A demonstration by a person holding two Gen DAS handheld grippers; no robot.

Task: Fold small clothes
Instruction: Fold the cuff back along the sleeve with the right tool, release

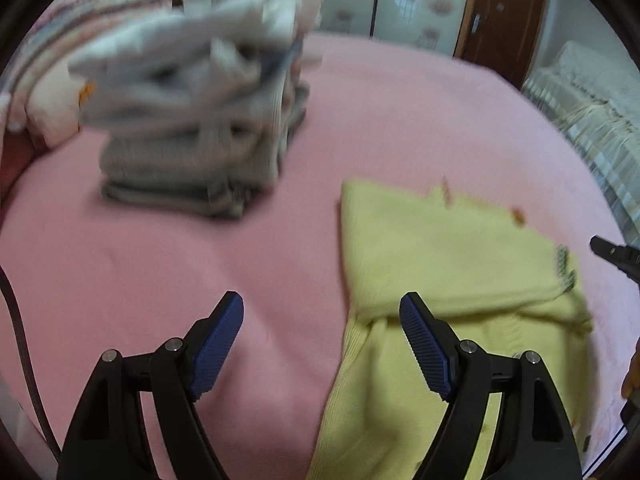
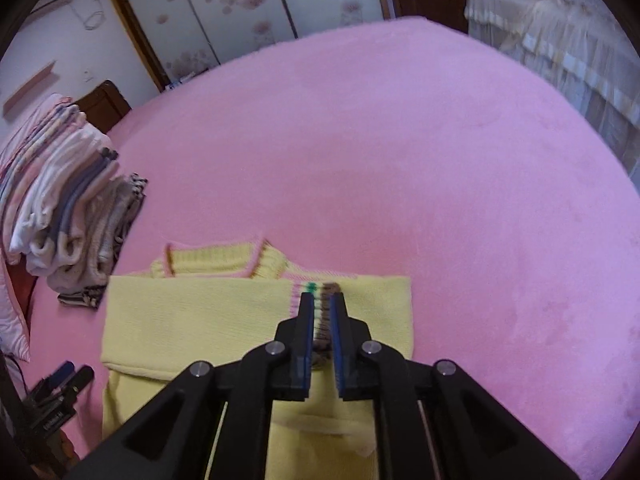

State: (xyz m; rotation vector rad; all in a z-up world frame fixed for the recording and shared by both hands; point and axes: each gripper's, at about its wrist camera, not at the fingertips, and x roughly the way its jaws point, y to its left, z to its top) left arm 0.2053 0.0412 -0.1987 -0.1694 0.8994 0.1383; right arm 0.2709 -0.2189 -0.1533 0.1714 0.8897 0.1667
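The left tongs [image 1: 322, 320] are hanging wide apart over the pink bed [image 1: 180, 260], gripping nothing, with the yellow sweater [image 1: 452, 248] lying partly folded just ahead and under their right finger. The right tongs [image 2: 322, 304] are pinching narrowly on the sweater's striped cuff [image 2: 322, 320]. A stack of folded clothes [image 1: 200, 120] is sitting ahead-left of the left tongs.

Soft indoor light, heavy fisheye bend, black corners.
My left view is smeared: the stack of clothes [image 1: 200, 120] is badly blurred. My right view is sharper, though the yellow sweater [image 2: 200, 316] is soft. Shadows faint, no glare.
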